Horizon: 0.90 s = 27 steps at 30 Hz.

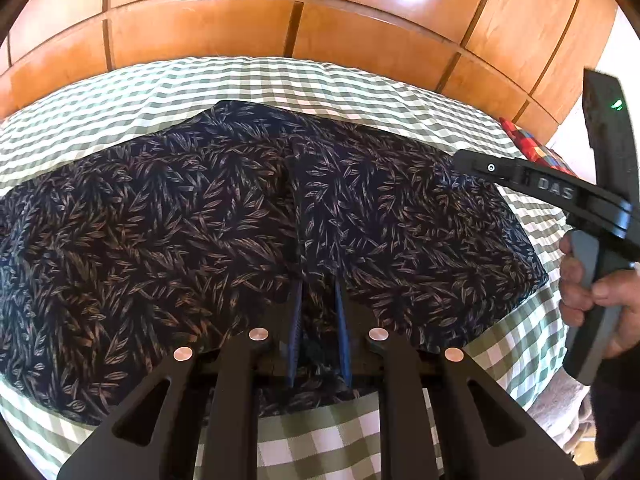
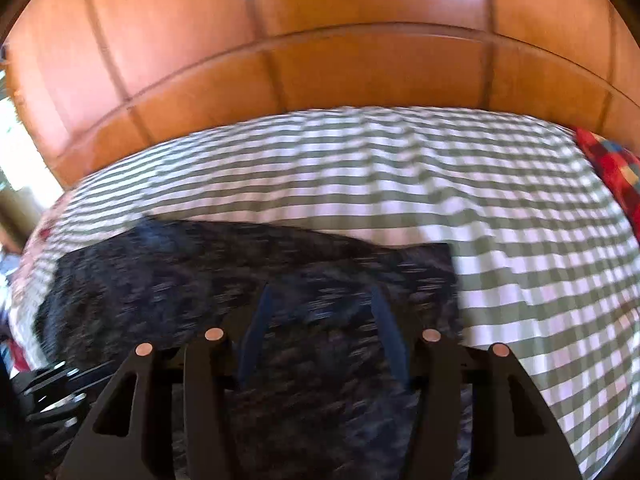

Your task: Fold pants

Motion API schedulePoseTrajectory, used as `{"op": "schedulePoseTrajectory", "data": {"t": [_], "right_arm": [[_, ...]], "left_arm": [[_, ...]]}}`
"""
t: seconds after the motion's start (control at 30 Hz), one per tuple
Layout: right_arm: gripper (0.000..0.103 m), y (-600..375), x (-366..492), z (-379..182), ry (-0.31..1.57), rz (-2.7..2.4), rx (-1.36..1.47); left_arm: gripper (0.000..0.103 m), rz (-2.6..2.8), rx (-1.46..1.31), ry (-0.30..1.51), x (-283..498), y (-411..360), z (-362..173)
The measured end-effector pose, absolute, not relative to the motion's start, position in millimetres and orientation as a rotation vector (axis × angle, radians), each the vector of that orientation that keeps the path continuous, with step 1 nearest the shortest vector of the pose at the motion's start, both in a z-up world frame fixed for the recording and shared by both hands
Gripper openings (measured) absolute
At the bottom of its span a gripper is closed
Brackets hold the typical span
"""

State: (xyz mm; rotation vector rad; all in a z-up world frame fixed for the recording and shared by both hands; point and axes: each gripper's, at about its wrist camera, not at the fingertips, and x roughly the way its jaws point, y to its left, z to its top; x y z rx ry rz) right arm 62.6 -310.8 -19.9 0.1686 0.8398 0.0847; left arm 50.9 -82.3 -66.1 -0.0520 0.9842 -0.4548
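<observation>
Pants [image 1: 224, 216], dark with a leaf print, lie spread across the near half of the checked bedcover [image 1: 280, 80], one end close to its right edge, the wooden headboard [image 1: 320, 12] beyond the far edge. A red patterned cushion [image 1: 532, 148] sits at the far right corner. The right gripper [image 2: 320, 320] hangs over the right end of the cloth with its fingers parted about halfway and nothing pinched between them (the view is blurred, so contact is hard to judge). The left gripper [image 1: 318, 312] has its fingers drawn narrow on a raised ridge of fabric near the middle, at the near edge. My judgement: the fold goes best if the right gripper takes both layers at the corner before lifting, and both hands carry the cloth across level, keeping the edge taut so the crease lands straight
</observation>
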Motion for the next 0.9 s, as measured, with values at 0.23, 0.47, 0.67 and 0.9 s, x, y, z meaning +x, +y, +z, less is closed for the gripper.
{"op": "schedulePoseTrajectory", "data": {"t": [0.23, 0.47, 0.67, 0.9], "right_arm": [[0.063, -265, 73, -6, 0.871, 0.317, 0.059], [0.069, -217, 106, -19, 0.959, 0.413, -0.091], [0.04, -198, 129, -65, 1.04, 0.342, -0.149], [0.041, -216, 122, -67, 0.995, 0.344, -0.004]], "left_arm": [[0.013, -0.457, -0.058, 0.982, 47, -73, -66], [0.013, -0.458, -0.052, 0.984, 46, -73, -68], [0.013, -0.463, -0.081, 0.977, 42, -67, -78], [0.013, -0.49, -0.163, 0.941, 31, -42, -67]]}}
